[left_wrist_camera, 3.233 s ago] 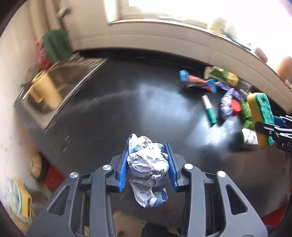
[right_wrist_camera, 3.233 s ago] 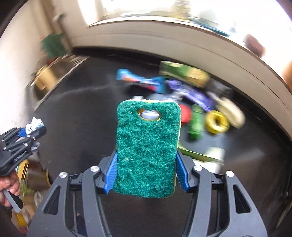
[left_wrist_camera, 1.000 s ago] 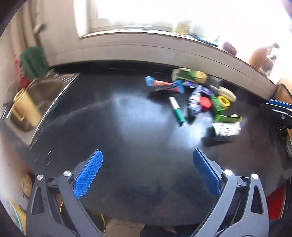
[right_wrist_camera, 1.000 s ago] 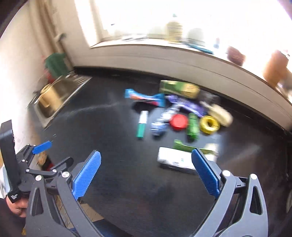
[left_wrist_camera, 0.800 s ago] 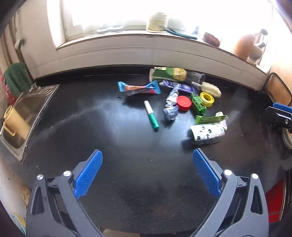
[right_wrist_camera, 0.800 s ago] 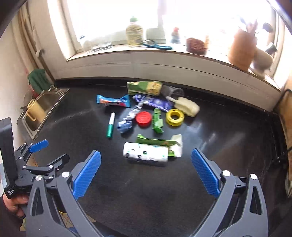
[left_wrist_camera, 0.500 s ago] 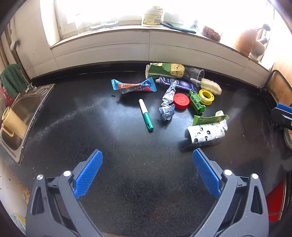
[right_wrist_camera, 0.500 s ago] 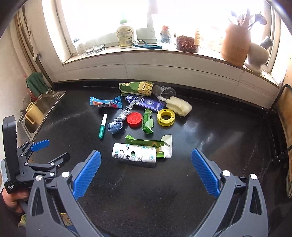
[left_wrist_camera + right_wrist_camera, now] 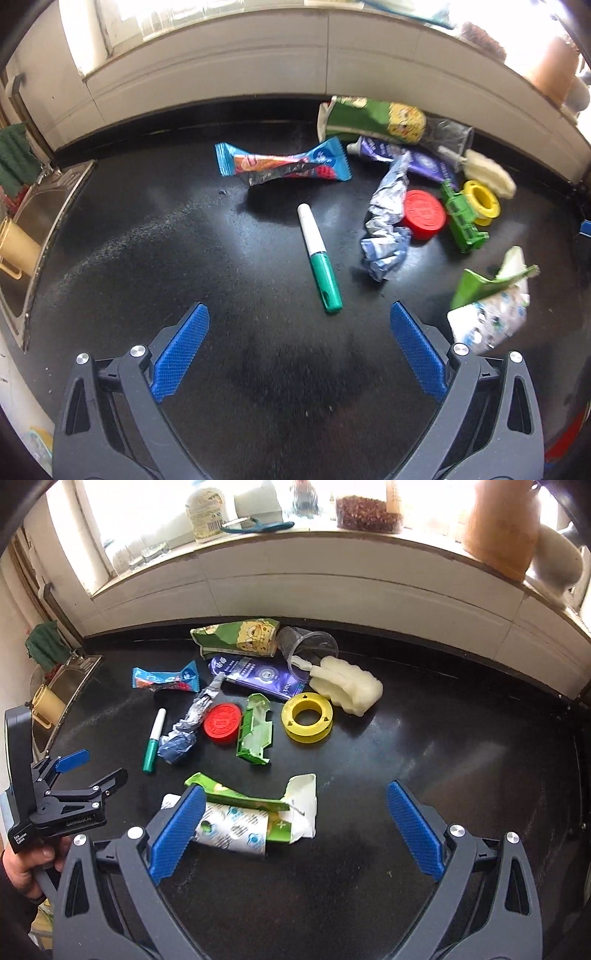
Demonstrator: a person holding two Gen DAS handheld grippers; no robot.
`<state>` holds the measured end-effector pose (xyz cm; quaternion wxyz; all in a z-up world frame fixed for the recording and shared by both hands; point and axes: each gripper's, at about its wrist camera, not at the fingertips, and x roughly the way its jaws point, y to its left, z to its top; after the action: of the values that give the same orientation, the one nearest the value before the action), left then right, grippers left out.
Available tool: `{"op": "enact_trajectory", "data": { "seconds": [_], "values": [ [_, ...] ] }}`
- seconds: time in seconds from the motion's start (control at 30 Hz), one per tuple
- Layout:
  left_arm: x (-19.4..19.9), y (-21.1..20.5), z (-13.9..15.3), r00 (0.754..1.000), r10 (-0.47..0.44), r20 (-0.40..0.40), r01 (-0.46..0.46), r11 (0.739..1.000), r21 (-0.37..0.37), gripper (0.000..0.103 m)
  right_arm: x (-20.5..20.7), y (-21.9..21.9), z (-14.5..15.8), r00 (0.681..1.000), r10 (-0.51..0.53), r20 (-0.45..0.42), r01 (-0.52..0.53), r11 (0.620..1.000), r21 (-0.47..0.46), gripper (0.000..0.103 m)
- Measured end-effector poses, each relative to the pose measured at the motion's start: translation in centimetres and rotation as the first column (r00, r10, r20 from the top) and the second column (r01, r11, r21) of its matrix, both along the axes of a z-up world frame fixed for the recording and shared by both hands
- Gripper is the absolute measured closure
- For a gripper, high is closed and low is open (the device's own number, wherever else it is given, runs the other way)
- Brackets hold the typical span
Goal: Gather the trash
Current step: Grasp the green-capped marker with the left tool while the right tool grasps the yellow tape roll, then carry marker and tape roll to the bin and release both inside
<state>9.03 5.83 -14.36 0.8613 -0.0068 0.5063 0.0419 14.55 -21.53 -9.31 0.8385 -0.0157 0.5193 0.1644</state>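
Trash lies in a cluster on the black counter [image 9: 147, 258]. My left gripper [image 9: 297, 321] is open and empty, just short of a green and white marker [image 9: 319, 258]. Beyond it lie a blue candy wrapper [image 9: 284, 166], crumpled foil [image 9: 386, 229] and a red lid [image 9: 423, 214]. My right gripper [image 9: 295, 805] is open and empty above a flattened green carton [image 9: 258, 805] and a white dotted wrapper [image 9: 229, 829]. The left gripper [image 9: 92, 771] shows at the left of the right wrist view.
A green plastic piece [image 9: 255, 731], yellow tape roll [image 9: 306, 716], pale sponge [image 9: 347, 686], purple tube [image 9: 255, 675], green snack bag [image 9: 240, 635] and clear cup [image 9: 310, 646] lie further back. A sink [image 9: 22, 229] with a yellow mug is left. A windowsill [image 9: 332, 535] holds jars.
Both grippers dropped their loads (crumpled paper, green sponge) and opened. In the last second both have moved in lower and closer to the trash cluster.
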Motion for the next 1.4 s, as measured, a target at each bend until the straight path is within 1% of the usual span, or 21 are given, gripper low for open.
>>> {"op": "enact_trajectory", "data": {
  "seconds": [0.1, 0.17, 0.23, 0.27, 0.37, 0.5, 0.53, 0.57, 0.6, 0.63, 0.67, 0.7, 0.73, 0.77, 0.8, 0.93, 1.07, 1.23, 1.3, 1.4],
  "values": [
    [1.5, 0.6, -2.0, 0.999, 0.022, -0.027, -0.022, 1.000, 0.002, 0.008, 3.1, 0.7, -3.1, 0.998, 0.023, -0.051, -0.025, 0.999, -0.044, 0.009],
    [2.2, 1.1, -3.1, 0.998, 0.032, -0.047, -0.033, 0.999, -0.018, 0.013, 4.9, 1.0, -5.1, 0.995, 0.038, -0.089, -0.044, 0.997, -0.065, 0.011],
    [3.0, 1.5, -4.1, 0.997, 0.037, -0.067, -0.039, 0.999, -0.021, 0.018, 6.0, 1.3, -6.6, 0.993, 0.048, -0.106, -0.058, 0.994, -0.093, 0.012],
    [3.2, 1.5, -4.2, 0.998, 0.038, -0.059, -0.039, 0.999, -0.012, 0.018, 6.6, 1.5, -7.5, 0.992, 0.058, -0.115, -0.070, 0.992, -0.106, 0.013],
    [3.7, 1.2, -4.4, 0.999, 0.022, -0.034, -0.022, 1.000, -0.003, 0.020, 7.6, 1.8, -9.0, 0.990, 0.071, -0.121, -0.086, 0.989, -0.118, 0.014],
    [4.2, 1.1, -4.4, 0.999, 0.043, -0.002, -0.043, 0.999, -0.003, 0.026, 8.5, 2.6, -9.3, 0.992, 0.090, -0.089, -0.101, 0.986, -0.130, 0.017],
    [4.3, 1.1, -4.4, 0.999, 0.050, 0.005, -0.050, 0.999, -0.002, 0.032, 8.6, 2.8, -9.3, 0.992, 0.093, -0.081, -0.103, 0.987, -0.127, 0.019],
    [4.4, 1.0, -4.3, 0.999, 0.051, 0.013, -0.051, 0.999, 0.000, 0.038, 8.8, 3.2, -9.3, 0.993, 0.099, -0.070, -0.108, 0.985, -0.132, 0.020],
    [4.6, 1.0, -4.3, 0.999, 0.047, 0.016, -0.047, 0.999, 0.002, 0.040, 8.9, 3.5, -9.3, 0.993, 0.104, -0.062, -0.112, 0.984, -0.138, 0.020],
    [4.7, 0.8, -4.2, 0.999, 0.040, 0.021, -0.040, 0.999, 0.003, 0.048, 8.9, 3.9, -9.2, 0.992, 0.113, -0.048, -0.119, 0.983, -0.137, 0.025],
    [4.8, 0.7, -4.1, 0.999, 0.034, 0.024, -0.034, 0.999, 0.003, 0.057, 9.0, 4.2, -9.0, 0.993, 0.116, -0.038, -0.120, 0.984, -0.135, 0.038],
    [4.9, 0.5, -4.0, 0.999, 0.022, 0.025, -0.022, 1.000, 0.004, 0.062, 9.0, 4.5, -8.8, 0.992, 0.118, -0.036, -0.121, 0.984, -0.130, 0.045],
    [5.0, 0.4, -3.9, 1.000, 0.013, 0.023, -0.014, 1.000, 0.007, 0.075, 9.2, 4.7, -8.7, 0.992, 0.117, -0.038, -0.121, 0.983, -0.136, 0.048],
    [5.1, 0.3, -3.9, 1.000, 0.003, 0.017, -0.003, 1.000, 0.009, 0.085, 9.1, 5.0, -8.6, 0.992, 0.117, -0.045, -0.122, 0.983, -0.137, 0.048],
    [5.2, 0.2, -3.8, 1.000, 0.001, 0.010, -0.001, 1.000, 0.011, 0.090, 9.1, 5.0, -8.5, 0.992, 0.113, -0.050, -0.119, 0.984, -0.130, 0.048],
    [5.2, 0.7, -3.5, 1.000, 0.017, -0.012, -0.017, 1.000, 0.001, 0.090, 8.4, 4.9, -7.0, 0.994, 0.101, -0.045, -0.105, 0.988, -0.110, 0.048],
    [4.1, 1.0, -1.4, 1.000, 0.014, 0.004, -0.014, 1.000, -0.004, 0.090, 6.6, 4.3, -3.9, 0.997, 0.075, -0.021, -0.076, 0.994, -0.083, 0.048],
    [1.4, -0.1, 1.7, 0.999, -0.007, 0.031, 0.007, 1.000, 0.008, 0.090, 2.8, 3.0, 0.2, 0.999, 0.047, 0.014, -0.046, 0.998, -0.049, 0.048],
    [0.0, -0.6, 2.6, 1.000, -0.008, 0.022, 0.008, 1.000, -0.005, 0.090, 1.3, 1.8, 1.3, 0.999, 0.041, 0.024, -0.040, 0.998, -0.038, 0.048],
    [-2.5, -1.0, 3.5, 1.000, -0.011, 0.019, 0.011, 0.999, -0.032, 0.090, -1.6, 1.1, 2.3, 0.998, 0.041, 0.037, -0.040, 0.998, -0.040, 0.048]
  ]
}}
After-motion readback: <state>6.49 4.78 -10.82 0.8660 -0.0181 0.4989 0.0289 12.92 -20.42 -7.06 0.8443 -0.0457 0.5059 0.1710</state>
